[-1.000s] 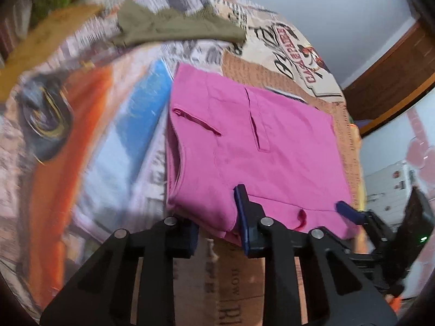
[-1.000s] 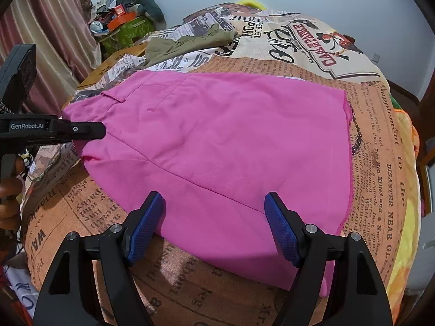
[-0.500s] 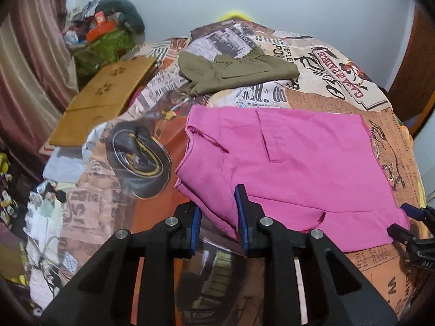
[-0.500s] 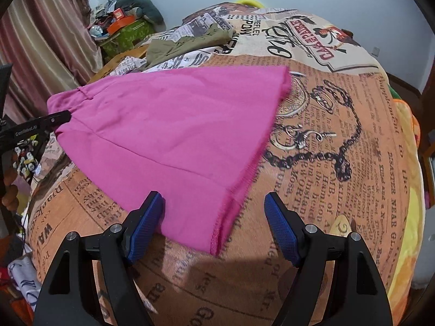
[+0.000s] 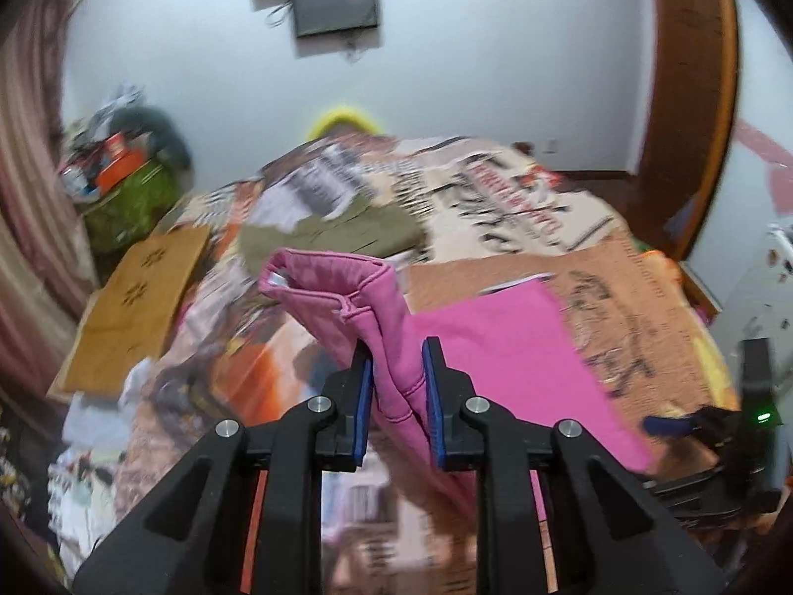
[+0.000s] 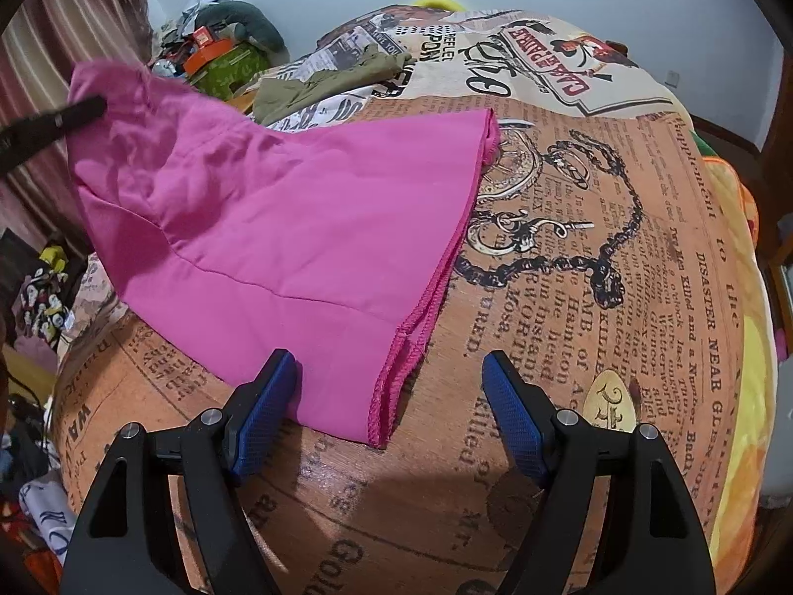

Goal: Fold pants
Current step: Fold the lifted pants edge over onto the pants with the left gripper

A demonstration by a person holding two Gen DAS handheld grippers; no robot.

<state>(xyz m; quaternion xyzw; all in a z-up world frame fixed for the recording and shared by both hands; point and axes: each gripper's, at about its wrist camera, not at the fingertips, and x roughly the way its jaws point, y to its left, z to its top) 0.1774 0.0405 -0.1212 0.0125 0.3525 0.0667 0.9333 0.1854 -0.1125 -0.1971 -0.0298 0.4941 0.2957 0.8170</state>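
Observation:
Pink pants (image 5: pixel 505 347) lie on the newspaper-print bed cover (image 6: pixel 594 248). Their waistband end is lifted off the bed and hangs bunched between the blue pads of my left gripper (image 5: pixel 396 362), whose jaws are closing on the fabric. In the right wrist view the pants (image 6: pixel 277 208) slope up to the far left, where the left gripper's fingers (image 6: pixel 74 111) hold them. My right gripper (image 6: pixel 390 364) stands open low over the hem end. The hem corner lies between its fingers, and the left pad rests at the fabric's edge. The right gripper (image 5: pixel 669 424) also shows at the left view's right edge.
An olive garment (image 6: pixel 322 84) lies folded farther back on the bed. A wooden board (image 5: pixel 134 307) and a green box with clutter (image 5: pixel 129 193) sit at the bed's left, beside a curtain. A wooden door frame (image 5: pixel 694 124) stands at the right.
My left gripper has risen and tilted up with the waistband pinched in it, pulling that end of the pants off the bed. The right gripper has stayed in place, open.

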